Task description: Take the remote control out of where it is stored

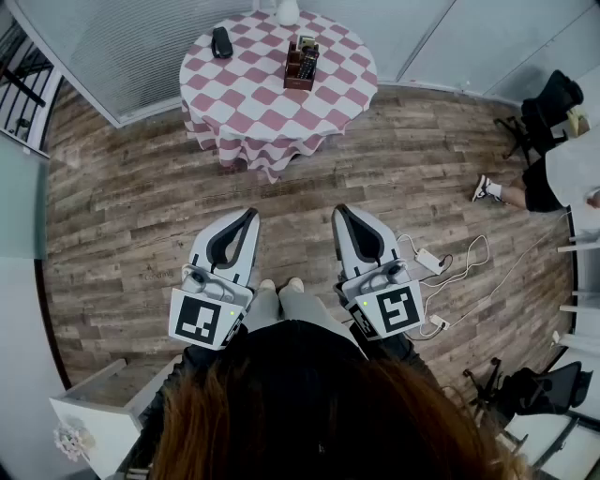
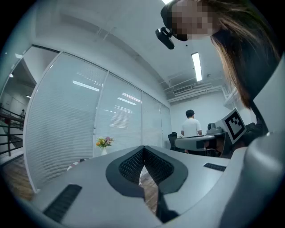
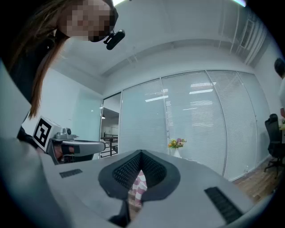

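Observation:
A round table (image 1: pixel 246 101) with a pink-and-white checked cloth stands far ahead at the top of the head view. On it is a brown wooden holder (image 1: pixel 296 77) with a dark remote control (image 1: pixel 307 63) standing upright inside. Both grippers are held level above the wood floor, well short of the table. My left gripper (image 1: pixel 251 214) has its jaws together with nothing in them, and its own view shows the tips (image 2: pixel 143 149) meeting. My right gripper (image 1: pixel 339 210) is likewise shut and empty, with the checked cloth (image 3: pixel 139 183) visible through the gap behind its tips.
A black object (image 1: pixel 221 42) and a white vase (image 1: pixel 288 11) also sit on the table. Cables and a white adapter (image 1: pixel 429 260) lie on the floor to the right. A seated person (image 1: pixel 536 183), office chairs (image 1: pixel 548 103) and glass walls border the room. A white cabinet (image 1: pixel 94 420) is at lower left.

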The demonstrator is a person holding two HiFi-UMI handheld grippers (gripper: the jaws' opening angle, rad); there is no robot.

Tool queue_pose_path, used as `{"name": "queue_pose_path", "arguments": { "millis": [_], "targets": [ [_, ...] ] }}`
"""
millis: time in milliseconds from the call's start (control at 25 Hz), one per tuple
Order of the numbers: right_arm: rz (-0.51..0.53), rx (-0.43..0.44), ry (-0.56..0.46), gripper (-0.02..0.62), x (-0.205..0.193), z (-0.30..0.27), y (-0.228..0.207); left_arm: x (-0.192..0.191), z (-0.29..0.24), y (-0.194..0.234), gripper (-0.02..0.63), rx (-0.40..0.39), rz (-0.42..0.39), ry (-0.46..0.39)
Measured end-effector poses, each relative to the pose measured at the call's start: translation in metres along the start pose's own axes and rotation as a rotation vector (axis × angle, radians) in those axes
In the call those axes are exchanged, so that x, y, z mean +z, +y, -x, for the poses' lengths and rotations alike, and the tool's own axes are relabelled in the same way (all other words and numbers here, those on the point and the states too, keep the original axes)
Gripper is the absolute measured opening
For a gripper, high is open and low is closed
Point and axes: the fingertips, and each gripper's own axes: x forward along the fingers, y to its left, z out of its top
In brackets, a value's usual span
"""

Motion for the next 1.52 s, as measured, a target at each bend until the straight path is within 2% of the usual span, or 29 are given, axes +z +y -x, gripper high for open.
{"name": "queue_pose_path", "arguments": {
  "millis": [320,600,840,1240,1520],
  "targets": [
    [-0.033,-0.002,-0.024,0.008,0.002,0.007,-0.016,-0.003,-0.008,-0.003,0.009,0.02,-0.013,0.012],
    [-0.032,-0.04,-0.029,0.009,0.0,0.015,-0.047,-0.004,-0.018,0.009,0.009,0.071,-0.033,0.009],
    [-0.034,-0.035,-0.021,0.009,-0.002,0.013,-0.072,-0.006,-0.03,0.017,0.009,0.112,-0.03,0.005],
    [-0.053,-0.01,-0.003,0.009,-0.012,-0.026,-0.104,-0.013,-0.067,0.038,0.009,0.143,-0.006,-0.004],
    [-0.055,-0.015,-0.006,0.009,-0.017,-0.068,-0.123,-0.019,-0.106,0.064,0.009,0.12,-0.013,0.0]
  ]
}}
